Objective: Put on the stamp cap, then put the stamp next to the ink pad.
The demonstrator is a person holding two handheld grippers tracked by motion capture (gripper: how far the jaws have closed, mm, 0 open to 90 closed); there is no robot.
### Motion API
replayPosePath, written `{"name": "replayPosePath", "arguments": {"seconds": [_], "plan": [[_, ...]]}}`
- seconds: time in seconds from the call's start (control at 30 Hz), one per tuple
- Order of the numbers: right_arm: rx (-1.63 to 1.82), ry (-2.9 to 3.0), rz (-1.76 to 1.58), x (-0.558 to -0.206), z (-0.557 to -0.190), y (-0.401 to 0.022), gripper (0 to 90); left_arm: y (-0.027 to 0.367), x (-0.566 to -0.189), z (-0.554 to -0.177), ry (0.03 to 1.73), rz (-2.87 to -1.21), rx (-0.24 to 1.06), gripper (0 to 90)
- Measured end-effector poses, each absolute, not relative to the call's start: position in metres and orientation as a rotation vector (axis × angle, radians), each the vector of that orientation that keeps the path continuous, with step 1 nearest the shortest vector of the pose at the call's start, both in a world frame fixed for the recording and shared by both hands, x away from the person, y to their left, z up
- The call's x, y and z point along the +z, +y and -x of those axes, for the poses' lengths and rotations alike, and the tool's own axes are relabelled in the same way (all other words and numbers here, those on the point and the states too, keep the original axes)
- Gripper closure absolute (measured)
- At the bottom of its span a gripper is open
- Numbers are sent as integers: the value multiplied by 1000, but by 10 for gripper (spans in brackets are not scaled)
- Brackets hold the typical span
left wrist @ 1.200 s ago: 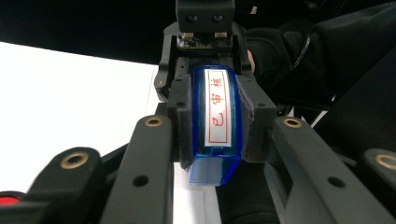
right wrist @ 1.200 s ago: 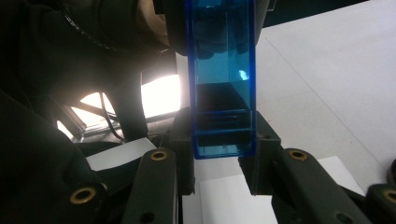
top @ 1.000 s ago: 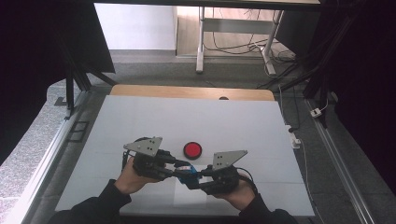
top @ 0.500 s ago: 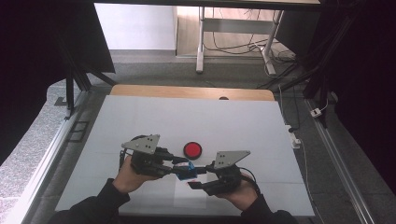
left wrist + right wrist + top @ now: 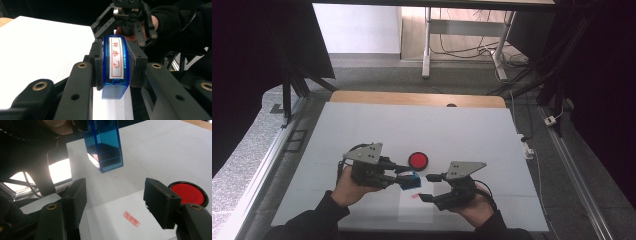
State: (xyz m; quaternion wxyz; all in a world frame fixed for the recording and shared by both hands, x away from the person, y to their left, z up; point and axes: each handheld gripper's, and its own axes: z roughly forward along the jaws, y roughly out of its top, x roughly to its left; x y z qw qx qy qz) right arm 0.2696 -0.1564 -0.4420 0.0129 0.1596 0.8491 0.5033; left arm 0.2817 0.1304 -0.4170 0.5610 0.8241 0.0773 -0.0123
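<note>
A blue translucent stamp (image 5: 115,65) sits pinched between the two black fingers (image 5: 96,63) of the left gripper (image 5: 399,176), which press on its flat sides. In the left gripper view a white label with red characters in a red border runs along its top face, and a paler blue cap end points toward the camera. In the right gripper view the stamp (image 5: 103,143) hangs clear above the surface, its dark inner block visible through the blue casing, its lower end off the paper.

Below and just beside it lies a white sheet of paper (image 5: 120,225) bearing a small red rectangular stamp mark (image 5: 131,219). In the high view that mark (image 5: 414,196) shows as a faint red spot between the two grippers.

The right gripper (image 5: 429,187) is held near the paper's edge, its fingers (image 5: 160,203) spread wide apart with nothing between them; the red mark lies on the paper in the gap. The person's right hand (image 5: 472,206) grips its body, and the left hand (image 5: 346,186) holds the other.

A round red ink pad (image 5: 418,160) in a black rim rests on the white surface (image 5: 422,125) just beyond the stamp, between the two grippers and slightly farther from the person. A strip of bare wood (image 5: 412,98) edges the far side of the surface.
</note>
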Motion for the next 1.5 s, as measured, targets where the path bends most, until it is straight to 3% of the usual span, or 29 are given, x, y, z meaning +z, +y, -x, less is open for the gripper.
{"name": "replayPosePath", "arguments": {"seconds": [1.0,1.5], "plan": [[1456,2562,-706,-439,-258,-183,53,139,-407,-281,313,-2013,104,701],[1354,2535,-791,-444,-253,-200,23,148,-408,-286,428,-2053,170,700]]}}
